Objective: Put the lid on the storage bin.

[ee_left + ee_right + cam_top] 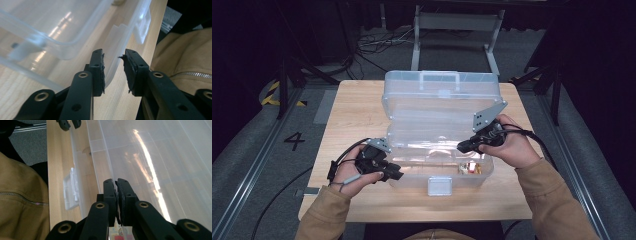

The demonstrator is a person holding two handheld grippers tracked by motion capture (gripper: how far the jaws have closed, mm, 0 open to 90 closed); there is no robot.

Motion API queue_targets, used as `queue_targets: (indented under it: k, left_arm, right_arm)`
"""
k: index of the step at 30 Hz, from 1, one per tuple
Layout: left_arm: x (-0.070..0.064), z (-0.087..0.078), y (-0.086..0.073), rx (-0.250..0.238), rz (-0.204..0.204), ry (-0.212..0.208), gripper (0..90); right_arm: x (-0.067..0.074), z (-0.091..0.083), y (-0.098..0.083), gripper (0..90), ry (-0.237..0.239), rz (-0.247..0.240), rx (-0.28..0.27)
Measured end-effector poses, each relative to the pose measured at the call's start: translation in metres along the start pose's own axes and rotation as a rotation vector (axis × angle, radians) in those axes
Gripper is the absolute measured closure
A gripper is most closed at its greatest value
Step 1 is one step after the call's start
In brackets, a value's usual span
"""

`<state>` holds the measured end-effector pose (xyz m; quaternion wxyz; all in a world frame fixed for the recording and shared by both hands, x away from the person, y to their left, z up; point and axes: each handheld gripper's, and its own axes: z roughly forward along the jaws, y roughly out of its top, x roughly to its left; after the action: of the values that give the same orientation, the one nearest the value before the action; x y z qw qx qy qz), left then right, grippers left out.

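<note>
The right hand-held gripper is pinching something thin at the right end of the clear plastic box: seen along its jaws in the right gripper view, the two pads are pressed together on the rim of a clear inner tray that sits in the box. The left hand-held gripper is at the box's front left corner, its jaws spread. In the left gripper view the curved corner wall of the box stands between the pads, and the right-hand pad at least is clear of it.

The box sits in the middle of the bench, its front wall near the front edge, with its white latch facing the person. Its lid is thrown back and stands up toward the far edge. Something small, red and yellow, lies in the front right corner of the box.

Bare wood shows left and right of the box, more on the left. Around the bench there is grey floor, with cables beyond the far edge and a "4" marked to the left.
</note>
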<state>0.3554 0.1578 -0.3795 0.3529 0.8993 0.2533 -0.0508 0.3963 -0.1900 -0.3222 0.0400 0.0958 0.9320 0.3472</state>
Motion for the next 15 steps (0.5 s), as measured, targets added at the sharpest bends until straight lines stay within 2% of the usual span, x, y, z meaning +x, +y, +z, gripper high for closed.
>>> queue_targets:
  k: [3,7,9,15]
  left_arm:
    - [0.002,-0.01,0.0,-0.021,-0.01,-0.002,70.1]
    - [0.005,-0.027,-0.001,-0.078,-0.022,0.01,72.7]
    - [0.005,-0.029,-0.001,-0.088,-0.024,0.009,74.0]
    - [0.002,-0.043,0.003,-0.178,-0.029,0.035,75.6]
  right_arm:
    - [0.001,0.0,0.0,85.9,-0.005,-0.007,0.001]
    - [0.003,0.0,-0.001,85.8,-0.018,-0.01,-0.003]
    - [0.003,0.001,-0.001,85.8,-0.017,-0.007,-0.004]
    - [0.004,0.0,-0.002,85.6,-0.022,-0.003,-0.008]
